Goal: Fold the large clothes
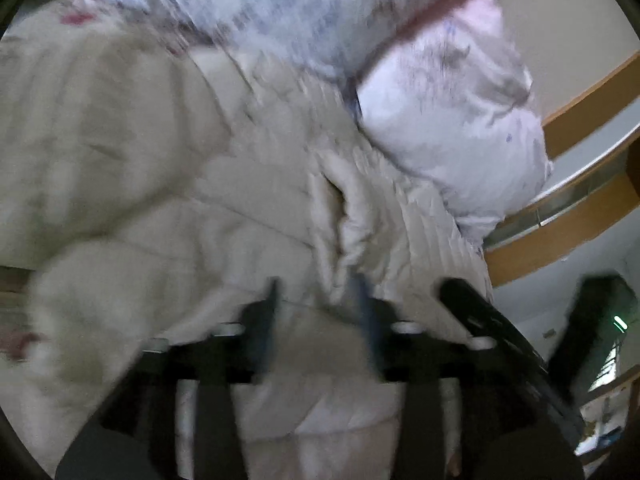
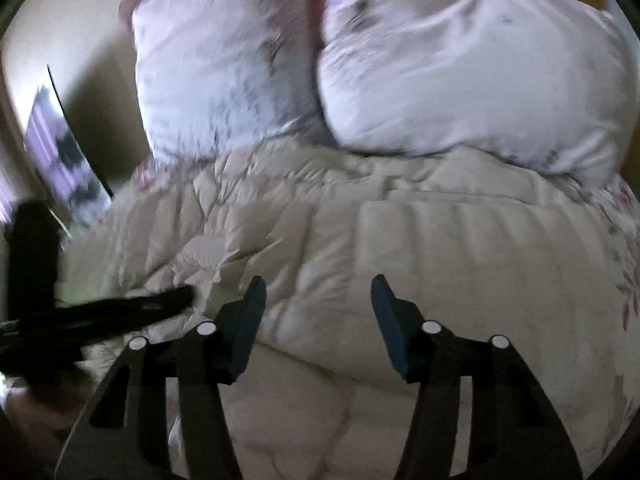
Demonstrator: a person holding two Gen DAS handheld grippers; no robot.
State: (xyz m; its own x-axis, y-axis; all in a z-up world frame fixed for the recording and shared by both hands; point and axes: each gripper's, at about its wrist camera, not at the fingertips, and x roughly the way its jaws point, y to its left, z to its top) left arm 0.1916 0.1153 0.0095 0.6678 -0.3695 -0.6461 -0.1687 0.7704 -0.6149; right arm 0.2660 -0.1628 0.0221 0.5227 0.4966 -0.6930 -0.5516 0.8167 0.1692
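A beige quilted puffer coat (image 1: pixel 200 200) lies spread over a bed and fills the lower part of both views (image 2: pixel 440 260). In the left wrist view my left gripper (image 1: pixel 317 304) hovers low over the coat. Its jaws stand apart, just below a raised ridge of fabric (image 1: pixel 348 224); the picture is blurred and no fabric shows pinched between them. My right gripper (image 2: pixel 318 304) is open above the coat's smooth middle panel, with nothing between its fingers. Each view also catches the other gripper as a black shape at its edge, the right gripper (image 1: pixel 480 316) and the left gripper (image 2: pixel 132 308).
Two pale pillows with a grey print (image 2: pixel 224 72) (image 2: pixel 460 72) lean at the head of the bed, touching the coat's far edge. A floral sheet (image 2: pixel 624 272) shows beside the coat. Wooden furniture (image 1: pixel 580 216) runs along the right of the left wrist view.
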